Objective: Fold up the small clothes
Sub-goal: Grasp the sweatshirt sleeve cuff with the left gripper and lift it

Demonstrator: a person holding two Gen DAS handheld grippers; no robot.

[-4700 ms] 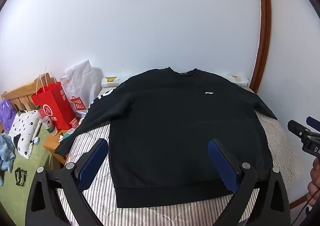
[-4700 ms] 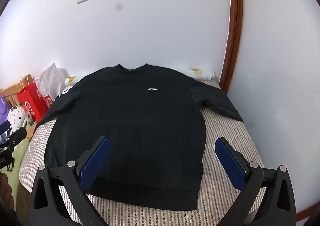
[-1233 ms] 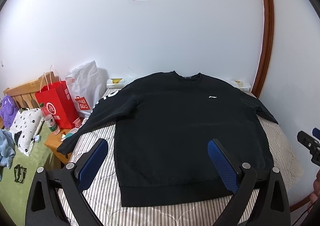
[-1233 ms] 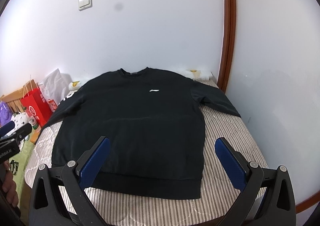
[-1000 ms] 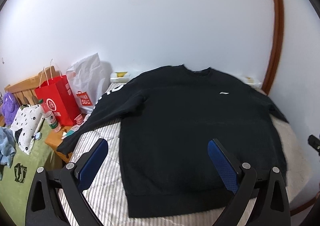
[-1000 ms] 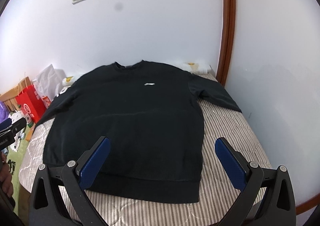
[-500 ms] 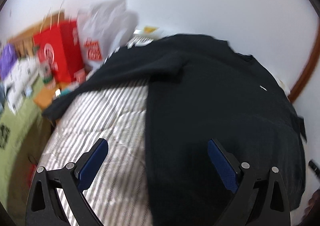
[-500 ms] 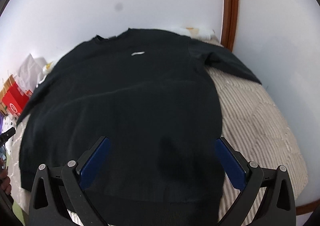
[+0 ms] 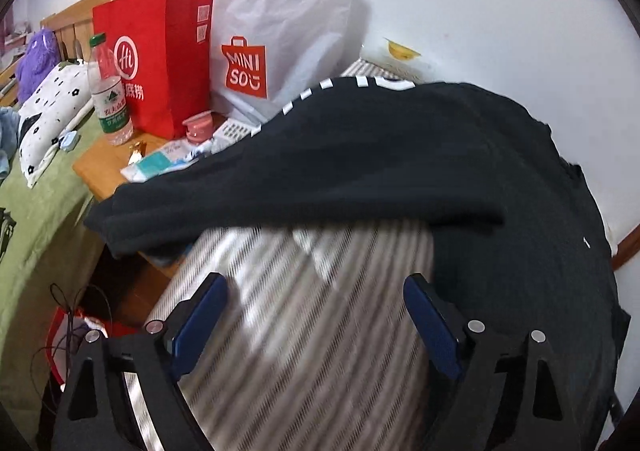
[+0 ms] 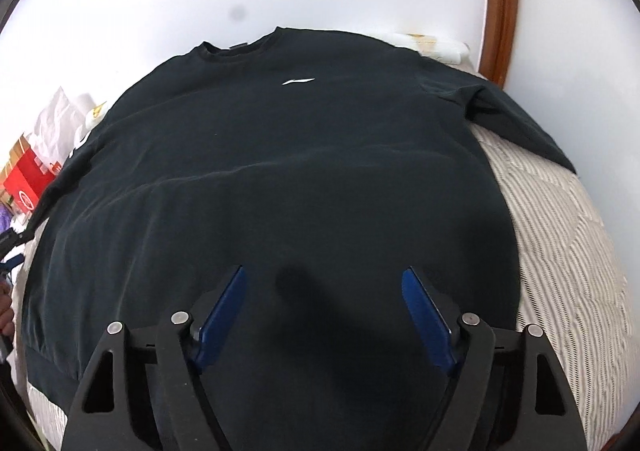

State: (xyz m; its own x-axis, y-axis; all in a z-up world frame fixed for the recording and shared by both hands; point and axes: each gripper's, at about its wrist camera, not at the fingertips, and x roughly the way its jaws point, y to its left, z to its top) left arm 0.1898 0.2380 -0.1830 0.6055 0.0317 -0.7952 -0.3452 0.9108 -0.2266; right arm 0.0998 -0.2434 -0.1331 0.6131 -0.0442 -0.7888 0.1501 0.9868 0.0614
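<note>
Both hand-held grippers dropped closer, jaws narrowing, spread, empty; sweatshirt (image 10: 280,171) beneath right hand-held gripper (image 10: 322,315).

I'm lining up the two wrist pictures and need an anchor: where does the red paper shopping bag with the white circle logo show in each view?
Left wrist view: the red paper shopping bag stands large at upper left, beside the white plastic bag.
Right wrist view: the same bag is a small red patch at the far left edge.
Shared landmark: the black sweatshirt on the striped bed cover, its left sleeve reaching towards the bag.
</note>
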